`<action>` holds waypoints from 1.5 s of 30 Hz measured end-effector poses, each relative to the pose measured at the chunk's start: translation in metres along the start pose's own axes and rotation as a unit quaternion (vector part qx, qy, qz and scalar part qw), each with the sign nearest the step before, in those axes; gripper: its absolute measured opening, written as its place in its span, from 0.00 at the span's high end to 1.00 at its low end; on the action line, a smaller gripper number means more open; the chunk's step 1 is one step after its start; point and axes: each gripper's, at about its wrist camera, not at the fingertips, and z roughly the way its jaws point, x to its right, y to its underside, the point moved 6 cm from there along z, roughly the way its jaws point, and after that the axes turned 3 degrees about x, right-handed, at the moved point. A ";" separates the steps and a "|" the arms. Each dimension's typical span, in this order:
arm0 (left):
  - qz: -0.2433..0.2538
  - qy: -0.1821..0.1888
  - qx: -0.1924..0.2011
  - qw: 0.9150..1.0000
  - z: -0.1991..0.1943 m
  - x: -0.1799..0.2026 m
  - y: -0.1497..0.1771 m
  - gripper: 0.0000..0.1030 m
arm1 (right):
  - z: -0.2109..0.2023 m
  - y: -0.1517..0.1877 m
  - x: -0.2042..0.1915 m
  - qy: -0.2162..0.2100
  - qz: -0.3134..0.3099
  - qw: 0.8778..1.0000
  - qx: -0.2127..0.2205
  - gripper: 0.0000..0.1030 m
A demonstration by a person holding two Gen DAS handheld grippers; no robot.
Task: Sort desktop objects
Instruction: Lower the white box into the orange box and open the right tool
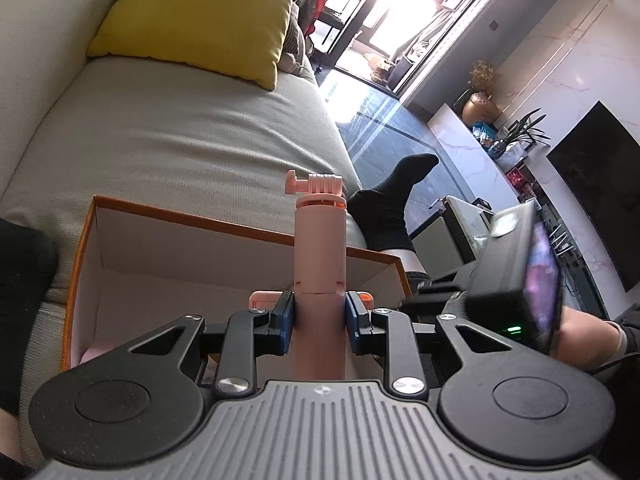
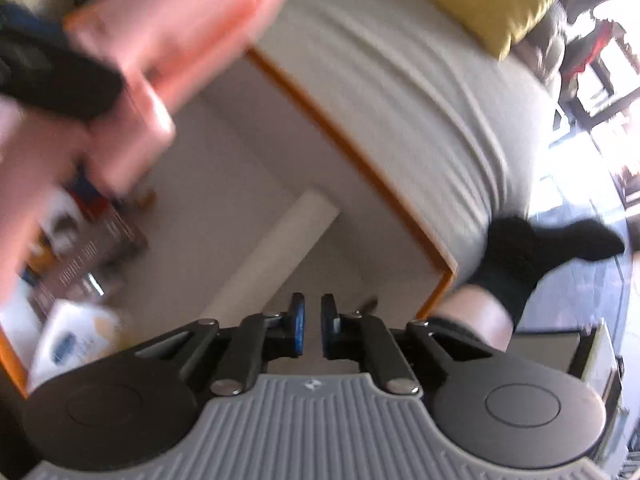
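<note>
Pink plastic forms the handle grip point(image 1: 319, 264) that is clamped between the blue pads of the left gripper point(image 1: 319, 312); the jaws are pressed on its lower shaft from both sides. The grip is held upright in the left wrist view, its ribbed screw head at the top, above the near edge of an open cardboard box point(image 1: 120, 216) with an orange rim and a pale inside. The box is set on the seat of a grey sofa point(image 1: 180, 128), near the sofa's front edge, and a yellow cushion point(image 1: 196, 16) is leaned at the sofa's back corner. A foot in a black sock point(image 1: 384, 208) is seen past the box's far right corner.

In the right wrist view the right gripper point(image 2: 312, 330) is pointed down into the same box point(image 2: 360, 168). Its jaws are drawn nearly together, only a narrow slit being left between the blue pads, and nothing is held between them. On the box floor a white roll point(image 2: 276, 256) is laid diagonally just ahead of the jaws. A brown printed carton point(image 2: 88, 256) and a white packet point(image 2: 76, 344) are seen toward the box's left side, both blurred. The pink grip point(image 2: 168, 40) is seen blurred at the upper left, over the box.
</note>
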 end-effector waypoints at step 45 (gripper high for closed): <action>-0.014 0.006 -0.021 1.000 0.014 0.000 -0.004 0.71 | 0.005 0.018 -0.041 -0.008 -0.234 0.966 -0.112 0.97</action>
